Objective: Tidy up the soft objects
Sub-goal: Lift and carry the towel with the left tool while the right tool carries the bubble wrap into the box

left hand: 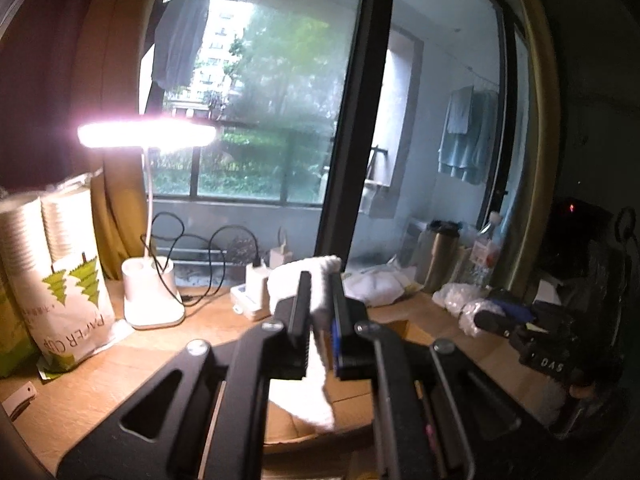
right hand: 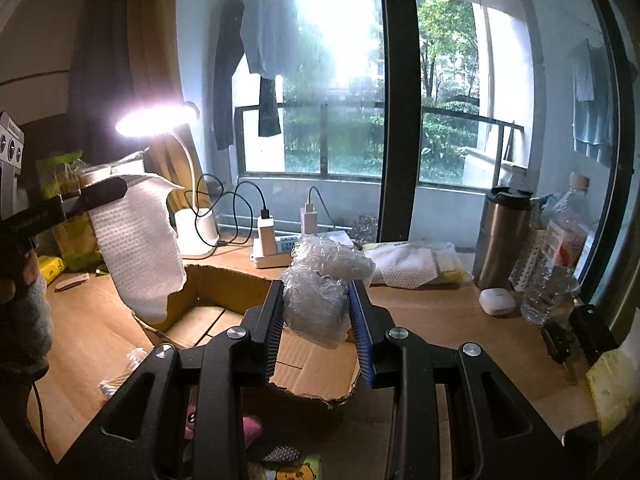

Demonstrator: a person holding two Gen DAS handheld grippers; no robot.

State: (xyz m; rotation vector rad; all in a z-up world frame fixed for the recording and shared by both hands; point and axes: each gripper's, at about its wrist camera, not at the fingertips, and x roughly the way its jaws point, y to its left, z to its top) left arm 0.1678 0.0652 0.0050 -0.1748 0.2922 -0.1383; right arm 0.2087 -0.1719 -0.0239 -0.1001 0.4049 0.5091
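While both loads hang over the box:
Left gripper: jaws clenched on cloth; it could snag the rim.
Right gripper: jaws grasping wrap; springy, may slip out.

Glaring desk lamp, bright window daylight, dim fisheye-warped edges

Two wrist fisheyes, both aimed across the desk at the window

Left cam looks along its fingers from low over the wooden desk, facing the window, lamp on the left, and catches the right gripper at the right edge. Right cam sits further right, a bit higher, right above the cardboard box, and sees the left gripper at its left. Both share the lamp, window, steel tumbler and white cloth.
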